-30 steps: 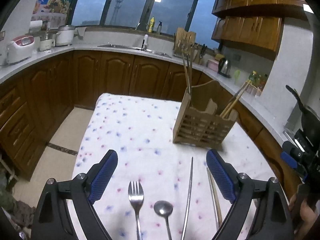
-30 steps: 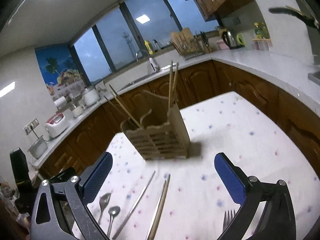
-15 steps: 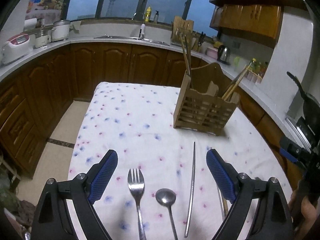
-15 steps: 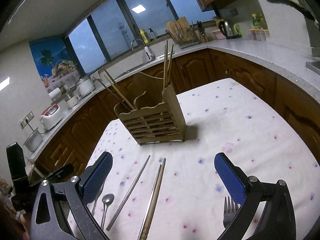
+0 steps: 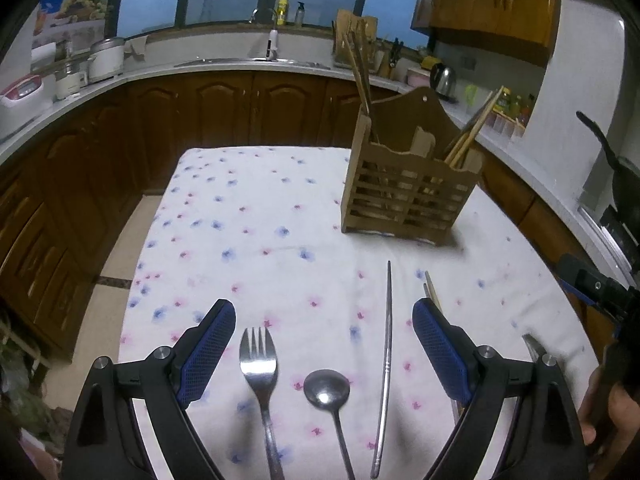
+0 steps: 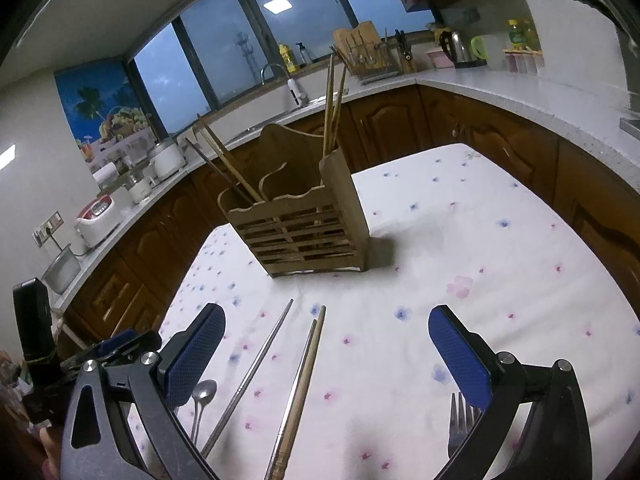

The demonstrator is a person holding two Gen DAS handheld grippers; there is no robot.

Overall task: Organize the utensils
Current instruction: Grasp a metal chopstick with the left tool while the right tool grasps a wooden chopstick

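On the flowered tablecloth [image 5: 248, 240] lie a fork [image 5: 258, 364], a small spoon [image 5: 326, 386] and a metal chopstick [image 5: 386, 360], all between the wide fingers of my open left gripper [image 5: 322, 344]. A pair of wooden chopsticks [image 5: 430, 292] runs under its right finger. The wooden utensil holder [image 5: 408, 196] stands beyond with chopsticks in its end slots. My right gripper [image 6: 328, 354] is open and empty above the wooden chopsticks [image 6: 304, 384], with the metal chopstick [image 6: 256, 364] and spoon [image 6: 202, 394] to their left. A second fork [image 6: 460, 420] lies by its right finger. The holder [image 6: 304, 224] is ahead.
Brown cabinets and a pale counter [image 5: 224, 66] wrap around the table on three sides, with a rice cooker [image 5: 106, 58], a kettle [image 6: 458, 50] and bottles on it. The table edge drops to the floor [image 5: 120, 248] at the left. A hand [image 5: 608, 416] holds the other gripper at the right.
Both grippers have sunk toward the table and tipped downward. The utensils and holder now sit higher and larger in each view. Both stay open and empty.
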